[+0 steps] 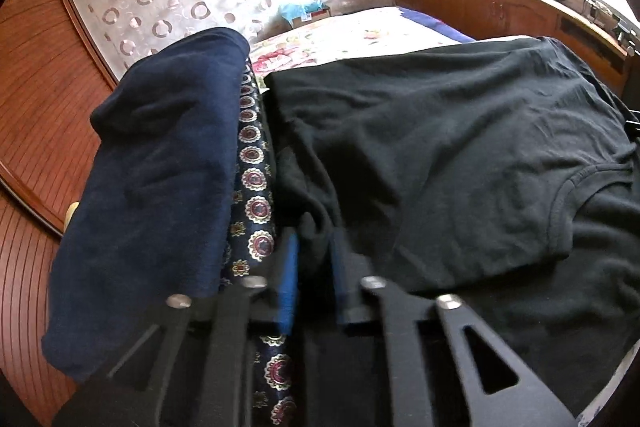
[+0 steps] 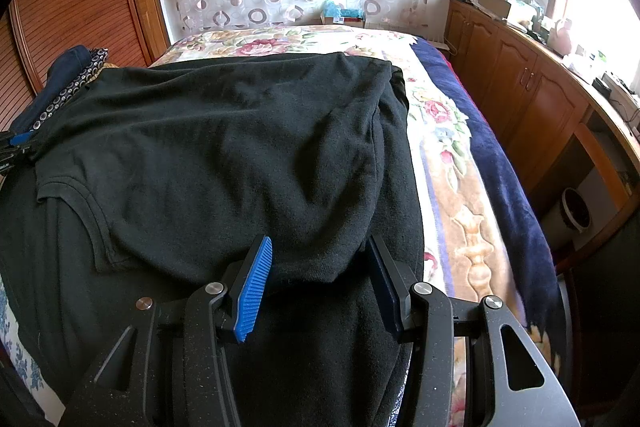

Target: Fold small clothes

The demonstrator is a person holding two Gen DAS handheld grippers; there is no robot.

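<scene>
Black T-shirt point(image 2: 224, 147) spread on the floral bed point(image 2: 452, 163), 2 tools at its near edge.
Left hand-held gripper point(image 1: 314, 243) pinches a shirt fold; right hand-held gripper point(image 2: 320, 267) straddles bunched fabric, pads parted. Navy garment point(image 1: 160, 163) lies beside.

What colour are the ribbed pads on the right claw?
Blue pads, clearest in the right wrist view.

The right gripper point(image 2: 318, 267) straddles a raised fold of the black T-shirt point(image 2: 224, 147) spread on the floral bed point(image 2: 444, 131), wooden cabinets point(image 2: 512, 83) far right.
</scene>
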